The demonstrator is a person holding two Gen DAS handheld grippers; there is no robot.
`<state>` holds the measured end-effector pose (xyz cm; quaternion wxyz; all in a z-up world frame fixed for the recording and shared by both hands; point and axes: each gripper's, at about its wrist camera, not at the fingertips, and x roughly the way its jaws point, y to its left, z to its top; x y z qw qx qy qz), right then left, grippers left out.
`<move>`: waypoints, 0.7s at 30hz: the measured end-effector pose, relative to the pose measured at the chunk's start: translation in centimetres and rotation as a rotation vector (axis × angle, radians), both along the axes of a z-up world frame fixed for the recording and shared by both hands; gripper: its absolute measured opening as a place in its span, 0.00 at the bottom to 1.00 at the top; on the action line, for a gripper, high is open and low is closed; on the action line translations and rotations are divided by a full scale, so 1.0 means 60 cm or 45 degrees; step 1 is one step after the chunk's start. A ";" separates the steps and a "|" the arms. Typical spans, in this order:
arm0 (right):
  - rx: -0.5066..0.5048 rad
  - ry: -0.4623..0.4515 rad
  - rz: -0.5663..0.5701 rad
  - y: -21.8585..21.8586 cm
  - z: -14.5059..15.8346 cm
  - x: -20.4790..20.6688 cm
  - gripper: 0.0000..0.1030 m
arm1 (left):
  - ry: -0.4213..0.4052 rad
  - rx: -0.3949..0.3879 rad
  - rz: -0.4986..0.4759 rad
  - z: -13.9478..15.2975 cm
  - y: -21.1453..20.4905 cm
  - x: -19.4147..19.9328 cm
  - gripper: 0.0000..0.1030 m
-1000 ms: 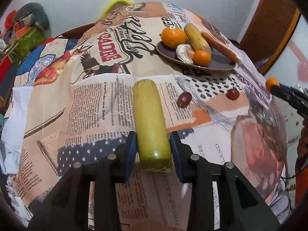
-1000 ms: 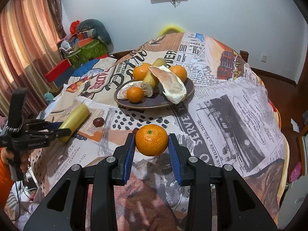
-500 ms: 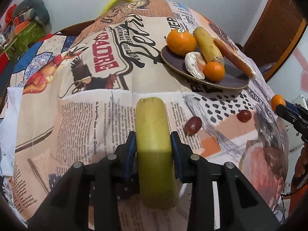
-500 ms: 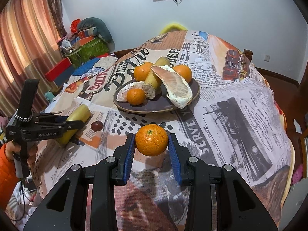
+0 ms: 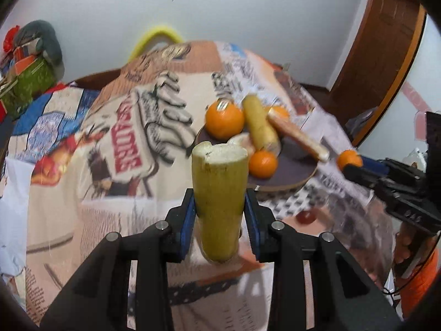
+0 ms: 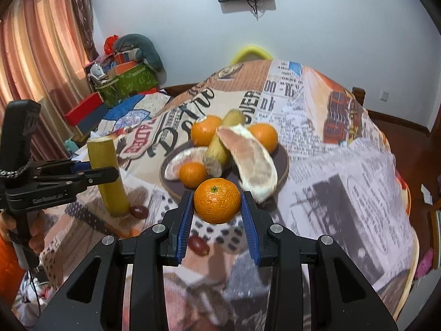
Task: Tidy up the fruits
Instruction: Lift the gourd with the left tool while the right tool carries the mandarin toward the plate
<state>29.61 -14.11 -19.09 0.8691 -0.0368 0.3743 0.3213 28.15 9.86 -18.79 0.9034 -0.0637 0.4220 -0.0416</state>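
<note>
The left gripper (image 5: 220, 218) is clenched on a yellow-green stalk piece (image 5: 219, 193), which stands upright and hides the plate's near-left rim in the left wrist view; its lower end is cut off behind the gripper body. The right gripper (image 6: 217, 215) is clamped on a mandarin (image 6: 217, 200), which covers the near rim of the dark plate (image 6: 284, 162). That plate sits on the tabletop (image 6: 344, 179) at twelve o'clock from the mandarin, holding oranges, a second stalk piece and a pomelo segment (image 6: 248, 157). The left view is motion-blurred, so the cloth's print is hard to read. A dark grape (image 6: 198, 244) lies at seven o'clock below the mandarin; another (image 6: 139, 211) lies beside the foot of the stalk, and whether they touch I cannot tell.
</note>
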 end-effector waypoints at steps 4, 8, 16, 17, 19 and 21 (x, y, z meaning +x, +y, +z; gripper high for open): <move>-0.002 -0.015 0.005 0.007 0.004 0.015 0.31 | -0.044 -0.016 -0.028 0.020 -0.014 0.016 0.33; -0.011 -0.025 0.016 0.015 0.003 0.026 0.31 | -0.071 -0.029 -0.048 0.032 -0.027 0.032 0.33; -0.050 -0.036 0.044 0.033 -0.004 0.045 0.31 | -0.057 -0.045 -0.068 0.021 -0.047 0.080 0.33; -0.055 -0.037 0.047 0.035 -0.006 0.047 0.31 | -0.050 -0.062 -0.070 0.017 -0.047 0.088 0.33; -0.066 -0.036 0.053 0.038 -0.010 0.050 0.31 | -0.044 -0.078 -0.071 0.014 -0.048 0.098 0.33; -0.076 -0.029 0.060 0.042 -0.015 0.054 0.31 | -0.040 -0.063 -0.068 0.009 -0.052 0.112 0.33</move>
